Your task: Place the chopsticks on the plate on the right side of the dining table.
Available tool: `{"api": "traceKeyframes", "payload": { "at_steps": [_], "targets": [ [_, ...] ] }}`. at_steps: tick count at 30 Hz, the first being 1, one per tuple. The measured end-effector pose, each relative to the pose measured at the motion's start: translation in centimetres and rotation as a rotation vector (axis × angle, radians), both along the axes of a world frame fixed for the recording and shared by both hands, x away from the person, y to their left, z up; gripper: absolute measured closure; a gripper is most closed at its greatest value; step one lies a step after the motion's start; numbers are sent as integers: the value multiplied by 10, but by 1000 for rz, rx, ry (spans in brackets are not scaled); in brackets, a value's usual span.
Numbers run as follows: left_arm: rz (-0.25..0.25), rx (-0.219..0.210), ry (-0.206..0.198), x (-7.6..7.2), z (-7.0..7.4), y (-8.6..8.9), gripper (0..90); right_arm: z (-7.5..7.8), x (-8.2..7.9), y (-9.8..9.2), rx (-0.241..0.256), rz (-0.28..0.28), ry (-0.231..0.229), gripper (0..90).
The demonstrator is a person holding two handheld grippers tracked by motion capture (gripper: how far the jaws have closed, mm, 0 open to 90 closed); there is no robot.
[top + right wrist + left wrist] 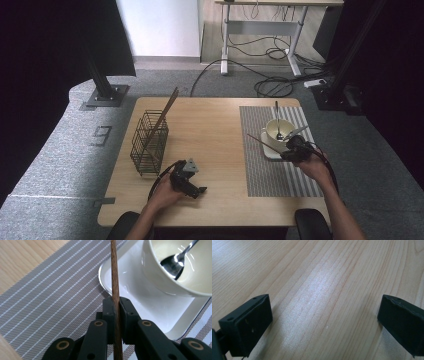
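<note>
My right gripper [294, 148] is shut on a thin brown chopstick [261, 142] that points left and away over the striped placemat [280, 172]. In the right gripper view the chopstick [115, 277] runs straight up between the closed jaws of the gripper [116, 315]. Just beyond stands a white cup [172, 282] with a metal spoon [176, 262] inside, on a square white saucer [130, 290]. My left gripper [199, 190] rests low over bare wood near the front edge. It is open [324, 320], its jaws wide apart and nothing between them.
A black wire basket [149, 145] stands at the table's left with another chopstick [165, 112] leaning up out of it. A silver utensil [297, 131] lies against the cup's right side. Bare wood [210, 135] lies between the basket and the placemat.
</note>
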State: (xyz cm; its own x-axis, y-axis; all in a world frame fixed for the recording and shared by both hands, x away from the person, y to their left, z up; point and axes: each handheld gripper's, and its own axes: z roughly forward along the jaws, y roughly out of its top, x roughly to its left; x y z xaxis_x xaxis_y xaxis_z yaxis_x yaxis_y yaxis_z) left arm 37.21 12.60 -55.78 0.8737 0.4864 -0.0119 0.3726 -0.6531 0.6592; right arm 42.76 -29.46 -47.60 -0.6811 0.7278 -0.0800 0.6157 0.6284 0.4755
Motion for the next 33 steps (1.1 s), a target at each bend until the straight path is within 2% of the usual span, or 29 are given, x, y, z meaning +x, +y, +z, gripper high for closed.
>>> {"api": "traceKeyframes", "payload": {
  "at_steps": [20, 33],
  "targets": [
    [0, 0, 0, 0, 0, 0, 0, -21, 16, -11, -5, -85, 26, 830],
    [2, 0, 0, 0, 0, 0, 0, -27, 23, -21, -14, -87, 24, 811]
  ]
}}
